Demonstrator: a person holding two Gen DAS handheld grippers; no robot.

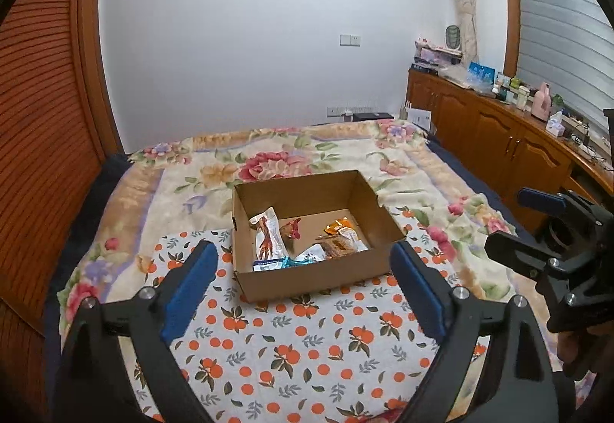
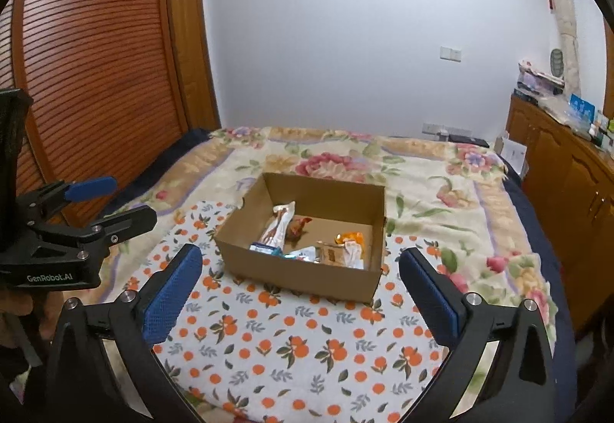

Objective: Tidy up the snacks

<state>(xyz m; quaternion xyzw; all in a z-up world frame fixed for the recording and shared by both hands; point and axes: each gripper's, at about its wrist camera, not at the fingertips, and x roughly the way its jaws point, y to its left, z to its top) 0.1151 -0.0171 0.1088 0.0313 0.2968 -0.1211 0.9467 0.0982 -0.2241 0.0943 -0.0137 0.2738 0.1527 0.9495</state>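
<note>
While looking through left wrist view: left gripper (image 1: 303,262) spread wide, nothing between pads, hovering short of cardboard box (image 1: 307,277) sitting on orange-print cloth (image 1: 291,346) atop floral bedspread (image 1: 422,170). Right gripper (image 1: 545,227) at 3 o'clock, also wide, empty. Inside box: white chicken-feet packet (image 1: 266,233) leaning at 9 o'clock wall, orange packet (image 1: 337,227) toward 2 o'clock, blue-white packet (image 1: 276,264) at 6 o'clock. Packets likely light, crinkly, slippery; best pinched at sealed edge. Box stiff but thin-walled; grip a rim.

Right wrist view: same box (image 2: 303,269), same packets low inside, roughly half the floor bare. No loose snacks seen on cloth.
</note>
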